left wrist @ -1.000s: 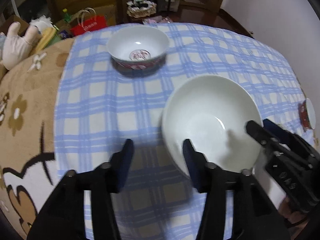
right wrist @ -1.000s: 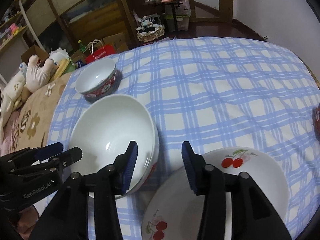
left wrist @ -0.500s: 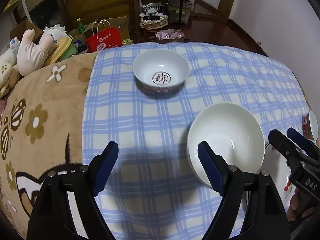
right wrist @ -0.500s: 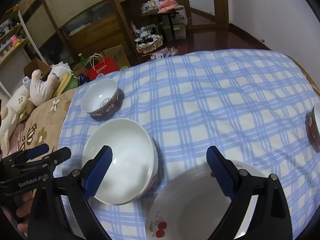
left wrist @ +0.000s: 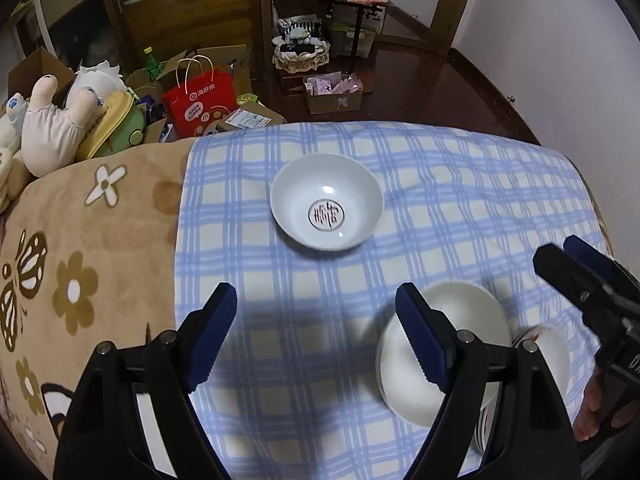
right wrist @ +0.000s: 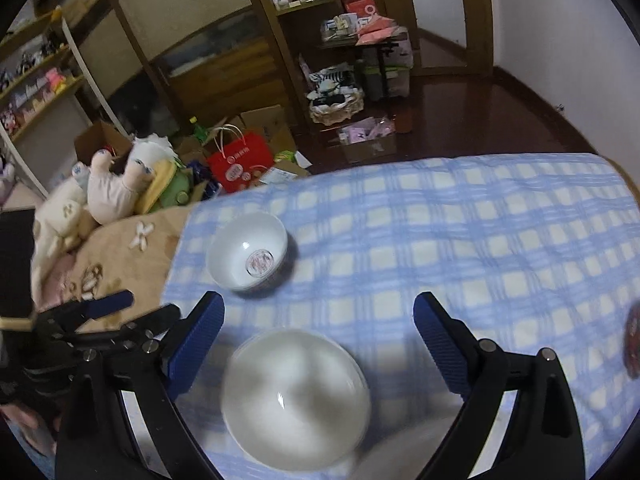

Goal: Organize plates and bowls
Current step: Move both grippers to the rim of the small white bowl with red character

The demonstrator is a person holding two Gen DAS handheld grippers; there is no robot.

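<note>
A small white bowl [left wrist: 326, 202] with a round red emblem inside sits far on the blue checked cloth [left wrist: 280, 300]; it also shows in the right wrist view [right wrist: 248, 256]. A large plain white bowl [left wrist: 472, 320] rests near, partly behind my left gripper's right finger; in the right wrist view it [right wrist: 296, 400] lies between the right fingers. A cherry plate edge [left wrist: 556, 352] shows beside it. My left gripper [left wrist: 316, 340] is open and empty above the cloth. My right gripper [right wrist: 318, 344] is open and empty, raised above the large bowl.
A brown flowered blanket [left wrist: 80, 260] covers the bed's left part. Plush toys [left wrist: 56, 128] lie at its far left. A red-rimmed small bowl [right wrist: 632, 340] sits at the right edge. A red bag [left wrist: 200, 100], boxes and shelves stand on the floor beyond.
Both grippers opened wide and pulled back and up from the large white bowl, which stays on the cloth. More of the room shows in both views.
</note>
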